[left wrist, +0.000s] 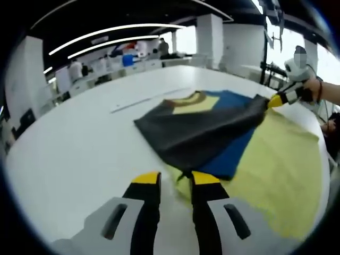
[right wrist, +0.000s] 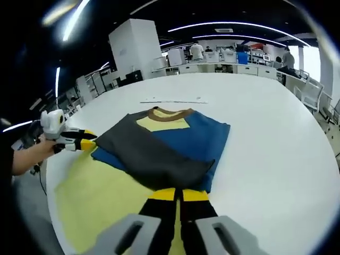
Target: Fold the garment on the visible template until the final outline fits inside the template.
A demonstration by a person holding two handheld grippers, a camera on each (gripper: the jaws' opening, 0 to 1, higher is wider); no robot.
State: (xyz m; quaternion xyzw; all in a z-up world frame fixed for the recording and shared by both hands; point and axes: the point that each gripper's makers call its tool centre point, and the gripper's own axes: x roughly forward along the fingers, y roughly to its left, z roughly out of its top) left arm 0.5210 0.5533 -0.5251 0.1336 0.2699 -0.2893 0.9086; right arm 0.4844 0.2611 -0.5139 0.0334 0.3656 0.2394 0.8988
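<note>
Now, one white table (right wrist: pixel 276 122) carries one yellow template (right wrist: pixel 101 202), and partly on it lies one garment (right wrist: pixel 175 143), its dark flap stretched from 9 to 6 o'clock in the right gripper view. The right gripper (right wrist: pixel 178 195), jaws nearly together, pinches the flap's hem; the left gripper (left wrist: pixel 175 179), at 9 o'clock there, stands narrowly apart around a corner, maybe not gripping

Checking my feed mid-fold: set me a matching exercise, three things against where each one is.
1. brown ribbed collar
2. dark grey cloth panel
3. flat yellow template sheet

A. lies under the blue, grey and yellow garment
B. held between left gripper and right gripper
C. at the garment's end farthest from the right gripper

Pairs: 1-C, 2-B, 3-A.
</note>
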